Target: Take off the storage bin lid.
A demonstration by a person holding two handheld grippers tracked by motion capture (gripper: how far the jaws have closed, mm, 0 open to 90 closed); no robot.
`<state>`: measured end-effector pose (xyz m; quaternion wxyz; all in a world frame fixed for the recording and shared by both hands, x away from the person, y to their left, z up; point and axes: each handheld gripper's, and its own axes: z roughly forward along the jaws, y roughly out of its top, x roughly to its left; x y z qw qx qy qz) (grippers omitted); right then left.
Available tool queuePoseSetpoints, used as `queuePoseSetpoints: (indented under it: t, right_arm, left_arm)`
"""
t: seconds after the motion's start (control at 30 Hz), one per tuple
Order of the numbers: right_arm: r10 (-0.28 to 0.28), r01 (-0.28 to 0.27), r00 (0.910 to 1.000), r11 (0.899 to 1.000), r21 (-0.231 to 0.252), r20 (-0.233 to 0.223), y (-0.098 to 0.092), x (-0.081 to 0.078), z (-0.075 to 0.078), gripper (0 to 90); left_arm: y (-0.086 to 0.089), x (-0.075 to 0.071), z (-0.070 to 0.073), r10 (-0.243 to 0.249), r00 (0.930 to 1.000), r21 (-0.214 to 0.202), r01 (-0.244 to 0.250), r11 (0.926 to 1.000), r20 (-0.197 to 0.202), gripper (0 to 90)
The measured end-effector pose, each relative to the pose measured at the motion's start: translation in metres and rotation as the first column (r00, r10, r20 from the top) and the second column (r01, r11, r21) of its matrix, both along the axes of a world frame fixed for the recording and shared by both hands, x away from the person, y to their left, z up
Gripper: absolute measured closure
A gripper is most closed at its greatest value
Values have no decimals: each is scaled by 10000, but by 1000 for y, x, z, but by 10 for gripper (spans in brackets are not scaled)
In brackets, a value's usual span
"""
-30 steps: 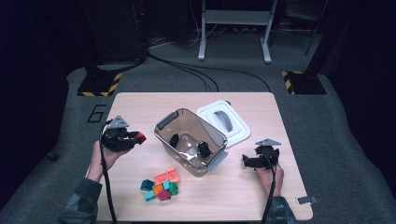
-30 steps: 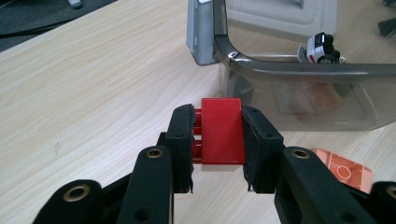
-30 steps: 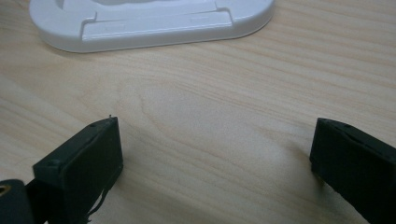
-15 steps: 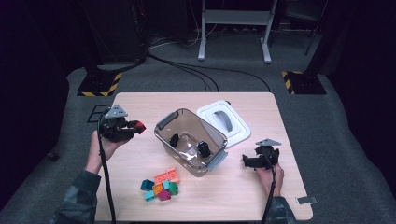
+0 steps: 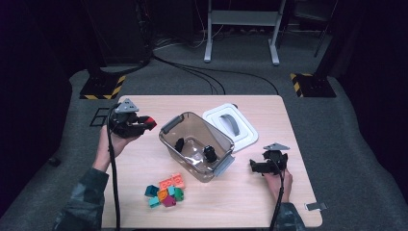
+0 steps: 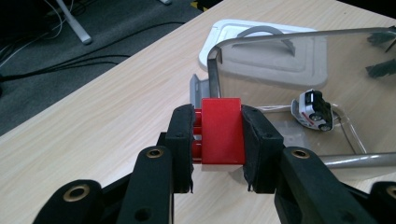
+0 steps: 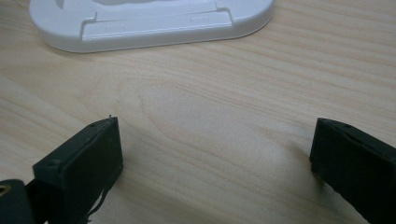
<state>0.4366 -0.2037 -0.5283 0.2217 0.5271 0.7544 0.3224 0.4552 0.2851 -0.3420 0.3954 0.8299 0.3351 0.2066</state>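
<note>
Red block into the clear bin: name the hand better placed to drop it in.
Left. The left gripper already clamps the red block beside the clear bin; the right gripper is open on bare table.

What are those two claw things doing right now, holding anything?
Left gripper: closed on a red block.
Right gripper: open, empty, low over the table.

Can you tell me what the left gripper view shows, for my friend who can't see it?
Two black jaws of the left gripper squeeze a red block above a wooden table. Just beyond sits a clear plastic bin with a small white toy car inside, and a white lid lies behind it.
</note>
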Motion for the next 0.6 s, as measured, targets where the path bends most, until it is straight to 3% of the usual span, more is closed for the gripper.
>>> queuePoseSetpoints:
  t: [0.23, 0.6]
  right_arm:
    - [0, 0, 10000, 10000, -1, 1, 0, 0, 0, 16]
    - [-1, 1, 10000, 10000, 1, -1, 0, 0, 0, 16]
  left_arm:
    - [-15, 5, 2, -333, 9994, 24, 333, 9994, -19, 670]
    - [-36, 9, -11, -816, 9956, 144, 823, 9965, -457, 670]
